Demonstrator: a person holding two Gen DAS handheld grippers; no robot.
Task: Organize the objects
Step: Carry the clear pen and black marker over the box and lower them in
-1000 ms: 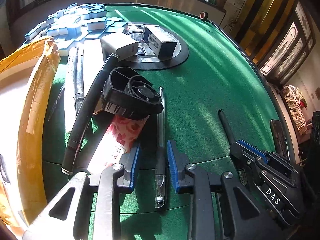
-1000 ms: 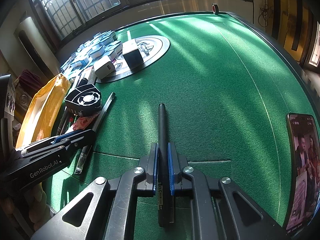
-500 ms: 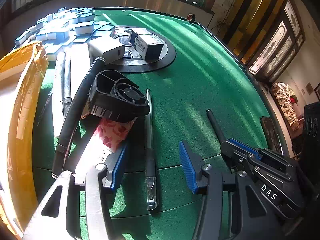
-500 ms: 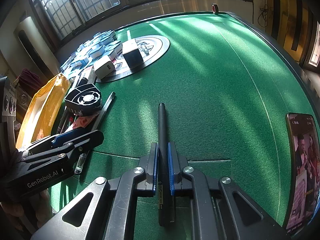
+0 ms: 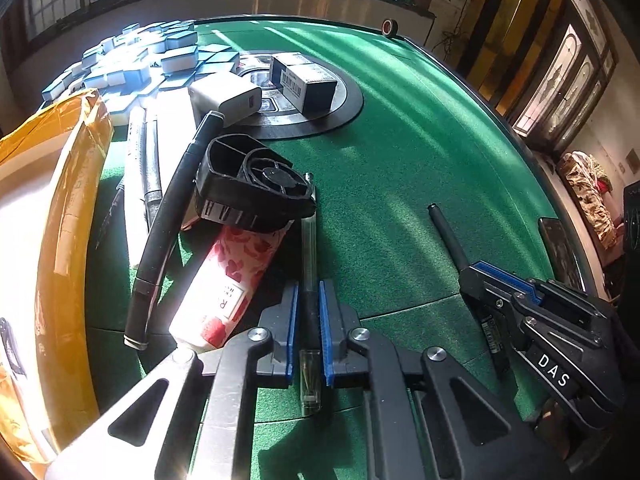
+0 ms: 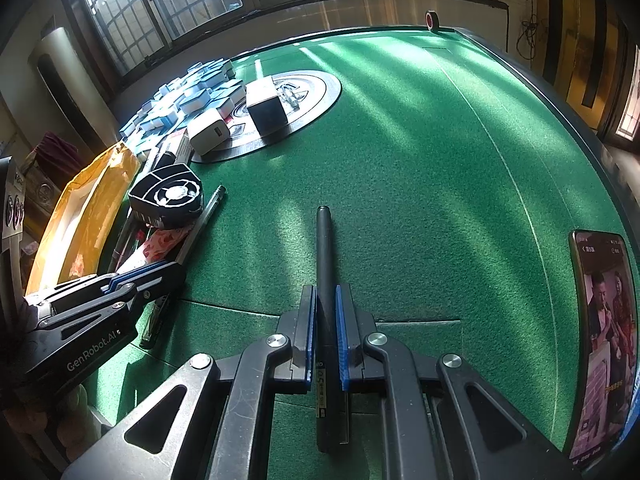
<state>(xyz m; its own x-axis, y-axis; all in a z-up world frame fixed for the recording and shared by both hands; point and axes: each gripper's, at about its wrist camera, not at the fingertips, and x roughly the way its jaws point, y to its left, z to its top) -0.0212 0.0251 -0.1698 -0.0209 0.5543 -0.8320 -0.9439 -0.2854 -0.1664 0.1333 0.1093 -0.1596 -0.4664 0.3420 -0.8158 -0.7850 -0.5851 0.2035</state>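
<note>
The left gripper (image 5: 307, 312) has just been closing and now pinches the clear pen (image 5: 308, 264) beside the table's left-edge clutter; the right gripper (image 6: 325, 320) clamps a black pen (image 6: 325, 264) mid-table, both likely for lifting.

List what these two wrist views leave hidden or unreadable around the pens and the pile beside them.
- Clear pen, left wrist view: its far end runs under the black fan; left gripper pads cover part of the barrel.
- Black pen, right wrist view: barrel print too small to read.
- Floral tube, left wrist view: top hidden under the fan.
- Phone, right wrist view: cut off by the frame edge.
</note>
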